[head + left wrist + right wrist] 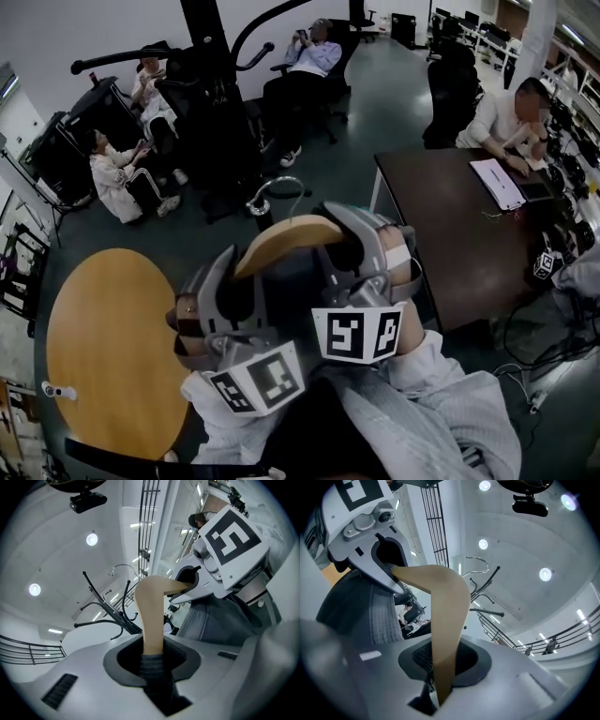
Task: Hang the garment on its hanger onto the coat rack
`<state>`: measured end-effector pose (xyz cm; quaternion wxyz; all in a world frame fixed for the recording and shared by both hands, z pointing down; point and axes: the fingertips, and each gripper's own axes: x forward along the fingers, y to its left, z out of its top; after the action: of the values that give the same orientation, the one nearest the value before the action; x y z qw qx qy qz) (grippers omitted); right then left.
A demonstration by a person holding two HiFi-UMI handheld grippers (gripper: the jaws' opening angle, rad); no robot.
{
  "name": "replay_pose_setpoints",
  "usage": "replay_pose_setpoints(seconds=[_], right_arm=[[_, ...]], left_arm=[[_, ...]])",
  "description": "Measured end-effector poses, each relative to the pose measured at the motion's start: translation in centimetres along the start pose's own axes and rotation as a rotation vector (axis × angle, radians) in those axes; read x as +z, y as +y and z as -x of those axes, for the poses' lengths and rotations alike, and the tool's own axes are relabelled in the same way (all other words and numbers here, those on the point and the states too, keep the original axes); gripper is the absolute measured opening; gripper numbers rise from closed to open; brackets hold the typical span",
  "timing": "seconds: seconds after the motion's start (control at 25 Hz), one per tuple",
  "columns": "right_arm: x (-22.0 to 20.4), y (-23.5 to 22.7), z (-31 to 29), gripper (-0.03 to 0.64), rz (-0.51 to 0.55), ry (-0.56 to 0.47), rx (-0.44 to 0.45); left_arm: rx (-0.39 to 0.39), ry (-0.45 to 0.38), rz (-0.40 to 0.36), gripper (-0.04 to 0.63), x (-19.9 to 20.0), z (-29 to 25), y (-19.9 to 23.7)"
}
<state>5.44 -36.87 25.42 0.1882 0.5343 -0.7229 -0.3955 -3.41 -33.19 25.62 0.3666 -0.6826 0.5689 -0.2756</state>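
A tan wooden hanger (286,242) with a metal hook (277,192) is held up between both grippers. My left gripper (225,286) is shut on its left arm (152,616), with dark garment fabric (152,667) pinched below the wood. On the other arm (445,620), my right gripper (361,258) is also shut. The grey garment (370,611) hangs under the hanger, mostly hidden in the head view. The black coat rack (202,56) stands ahead. Its curved arms (108,606) rise beyond the hook (123,569), apart from it.
A round wooden table (103,347) lies at the lower left and a dark desk (441,225) at the right, with a person seated there. Several people sit around the rack's base (225,187). Cables lie on the floor at the right (534,347).
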Motion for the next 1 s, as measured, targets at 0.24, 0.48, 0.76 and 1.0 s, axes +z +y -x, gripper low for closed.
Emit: replay_pose_setpoints(seconds=[0.24,0.48,0.76,1.0], right_arm=[[0.0,-2.1,-5.8,0.057,0.022,-0.056,0.022],[1.4,-2.3,-11.2,0.057,0.057,-0.049,0.032],[1.4,-1.2,-16.6,0.055,0.040,-0.032,0.083],[-0.9,0.3,-20.3,0.054,0.024,-0.014,0.150]], left_arm=[[0.040,0.029,0.021,0.087,-0.1,-5.1,2.5],[0.036,0.019,0.063,0.087,-2.3,-9.0,5.7],[0.030,0.017,0.054,0.087,-5.1,-13.3,7.7],[-0.012,0.046,0.074,0.087,-7.4,-17.2,7.0]])
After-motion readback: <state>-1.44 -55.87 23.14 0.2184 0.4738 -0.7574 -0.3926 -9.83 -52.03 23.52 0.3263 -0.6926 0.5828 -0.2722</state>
